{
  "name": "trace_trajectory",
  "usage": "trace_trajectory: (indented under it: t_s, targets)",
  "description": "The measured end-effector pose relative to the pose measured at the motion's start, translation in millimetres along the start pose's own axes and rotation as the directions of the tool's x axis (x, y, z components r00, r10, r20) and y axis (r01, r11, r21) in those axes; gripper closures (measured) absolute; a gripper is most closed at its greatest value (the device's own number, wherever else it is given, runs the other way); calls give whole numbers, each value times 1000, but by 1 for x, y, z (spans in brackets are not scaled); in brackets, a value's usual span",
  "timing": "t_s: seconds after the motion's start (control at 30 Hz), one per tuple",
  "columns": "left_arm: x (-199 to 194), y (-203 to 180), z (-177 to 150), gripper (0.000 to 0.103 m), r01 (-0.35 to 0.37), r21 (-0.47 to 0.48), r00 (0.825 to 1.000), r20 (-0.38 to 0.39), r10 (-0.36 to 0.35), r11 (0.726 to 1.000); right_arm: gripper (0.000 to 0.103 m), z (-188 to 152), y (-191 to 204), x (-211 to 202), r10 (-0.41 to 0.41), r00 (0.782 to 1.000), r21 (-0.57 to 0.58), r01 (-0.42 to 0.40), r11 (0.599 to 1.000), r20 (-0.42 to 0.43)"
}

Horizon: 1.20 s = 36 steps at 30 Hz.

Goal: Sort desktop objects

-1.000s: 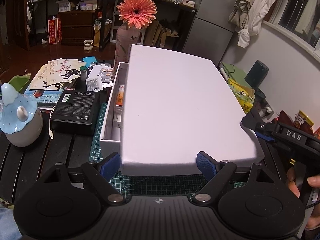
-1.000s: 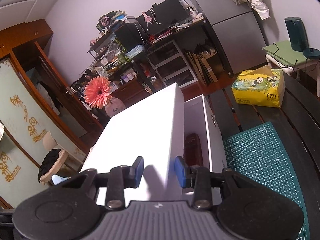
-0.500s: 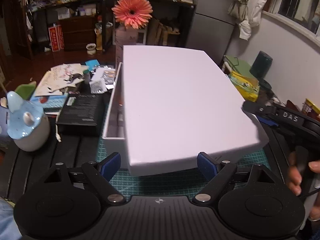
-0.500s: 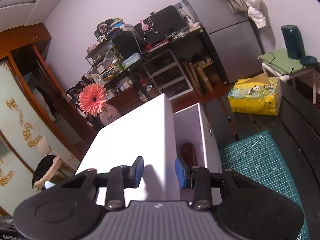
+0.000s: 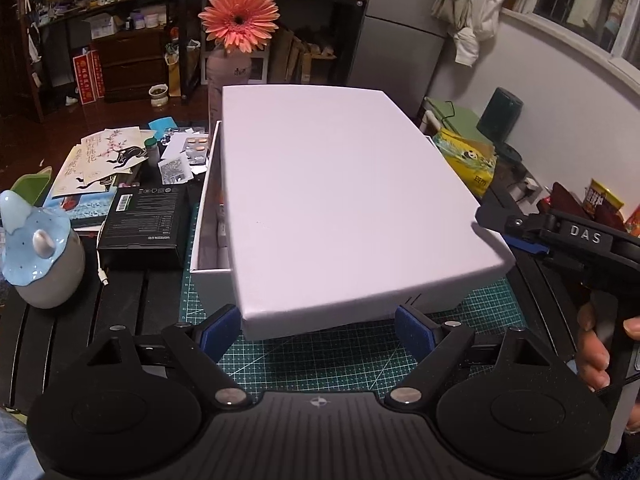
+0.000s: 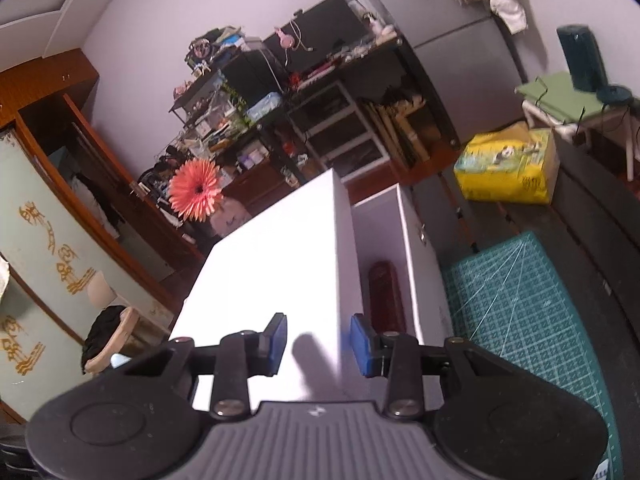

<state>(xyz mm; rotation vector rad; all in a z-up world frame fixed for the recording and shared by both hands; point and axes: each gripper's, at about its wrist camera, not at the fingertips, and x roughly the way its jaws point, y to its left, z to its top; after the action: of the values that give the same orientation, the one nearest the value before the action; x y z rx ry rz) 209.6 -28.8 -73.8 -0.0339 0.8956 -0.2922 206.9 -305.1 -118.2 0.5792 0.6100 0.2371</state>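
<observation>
Two tongs are working on one white lid. In the left wrist view, the left tongs are standing wide, their blue pads flanking the lid's near edge at 6 o'clock; whether the pads are pressing on it I cannot tell. In the right wrist view, the right tongs are sitting narrower, one pad over the lid's top and the other past its side wall; I cannot tell if they are pinching it. From the left view, the right tongs are reaching in at 3 o'clock against the lid's corner, a hand gripping the handle.

Under the lid, the white box is lying on a green cutting mat, its left strip showing at 9 o'clock. From the right view, the box is open beside the lid, with a dark red case lying inside.

At 9 o'clock on the table, a black carton is sitting beside the box, and a blue-capped jar is standing further out. An orange flower is rising at 12 o'clock, and a yellow tissue pack is resting at 2 o'clock.
</observation>
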Motion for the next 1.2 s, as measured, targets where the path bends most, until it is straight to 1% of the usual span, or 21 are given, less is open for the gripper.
trace_trajectory:
  t_s: [0.1,0.23,0.3,0.47,0.63,0.73,0.9,1.0,1.13,1.17,1.2]
  targets:
    - [0,0,0,19,13,-1,1000,-6,-13,1000,68,1,0,0,-4,1000,-3,4,1000,-1]
    - [-1,-2,0,19,22,-2,1000,-14,-22,1000,68,2,-4,1,7,1000,26,-7,1000,1]
    - [-1,-6,-1,19,27,9,999,-18,-27,1000,68,3,-5,1,0,1000,30,0,1000,11]
    - [0,-17,-5,18,15,46,1000,-20,-14,999,68,4,-6,4,-20,999,30,19,999,34]
    - [1,-25,-8,18,32,60,999,-20,-31,998,68,7,-8,6,-48,997,22,47,999,61]
    - [1,-31,-10,18,24,76,1000,-17,-22,997,68,8,-11,8,-50,996,29,48,998,72]
    - [1,-34,-11,17,34,81,999,-17,-33,996,68,9,-14,10,-62,994,34,59,998,93]
    - [-1,-32,-9,17,17,89,1000,-11,-16,996,68,9,-17,8,-52,993,58,46,997,102]
    - [-7,-21,-3,17,36,53,999,0,-37,998,67,12,-21,2,-36,992,95,24,995,118]
    - [-9,-17,-1,17,44,39,999,6,-44,998,65,12,-22,-1,-35,991,101,23,995,126]
    - [-11,-13,0,17,50,23,999,14,-50,998,60,13,-22,-4,-35,991,106,21,994,133]
